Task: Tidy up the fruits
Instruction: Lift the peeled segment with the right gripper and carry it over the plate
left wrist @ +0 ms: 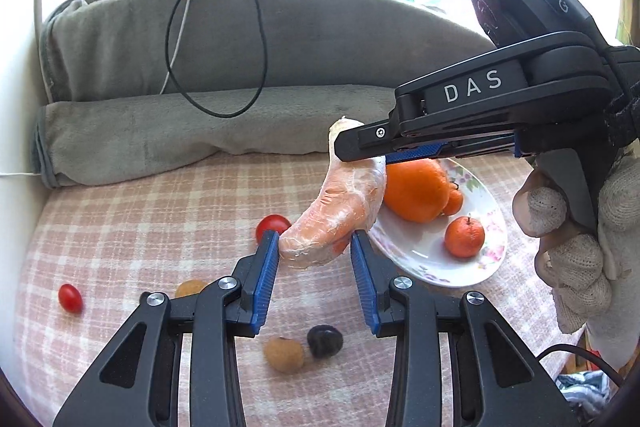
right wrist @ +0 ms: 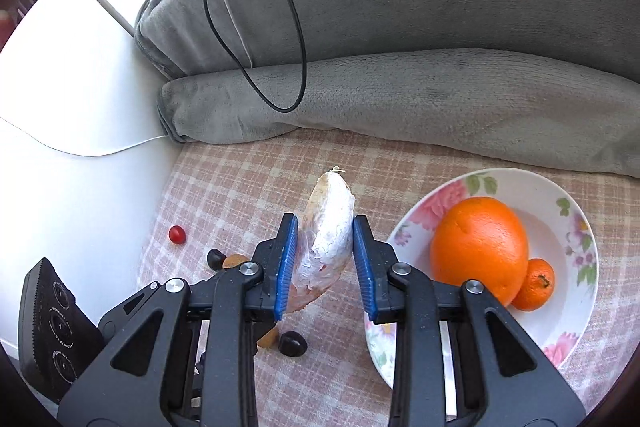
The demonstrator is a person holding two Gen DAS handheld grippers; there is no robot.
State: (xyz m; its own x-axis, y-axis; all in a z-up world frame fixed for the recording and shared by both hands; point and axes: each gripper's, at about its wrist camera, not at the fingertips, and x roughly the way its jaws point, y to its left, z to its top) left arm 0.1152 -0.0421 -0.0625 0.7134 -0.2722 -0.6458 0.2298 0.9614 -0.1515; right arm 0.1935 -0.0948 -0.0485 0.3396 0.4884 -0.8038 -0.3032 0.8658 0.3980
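Note:
A plastic-wrapped carrot (left wrist: 340,203) hangs above the checked cloth, held at both ends. My left gripper (left wrist: 315,241) is shut on its lower, narrower end, the blue pads pressing each side. My right gripper (left wrist: 356,151), held by a gloved hand (left wrist: 580,227), comes in from the right and is shut on the pale top end. In the right wrist view the carrot (right wrist: 332,203) sits between the right gripper's (right wrist: 324,227) blue pads. A floral plate (left wrist: 416,251) (right wrist: 548,223) behind holds a large orange (left wrist: 416,191) (right wrist: 478,247) and small tangerines (left wrist: 464,237) (right wrist: 536,283).
Loose on the cloth lie cherry tomatoes (left wrist: 273,225) (left wrist: 70,298), brown round fruits (left wrist: 284,354) (left wrist: 190,287) and a dark fruit (left wrist: 325,341). A folded grey blanket (left wrist: 200,131) with a black cable (left wrist: 260,27) over it closes off the back. A white wall (right wrist: 80,107) stands at the left.

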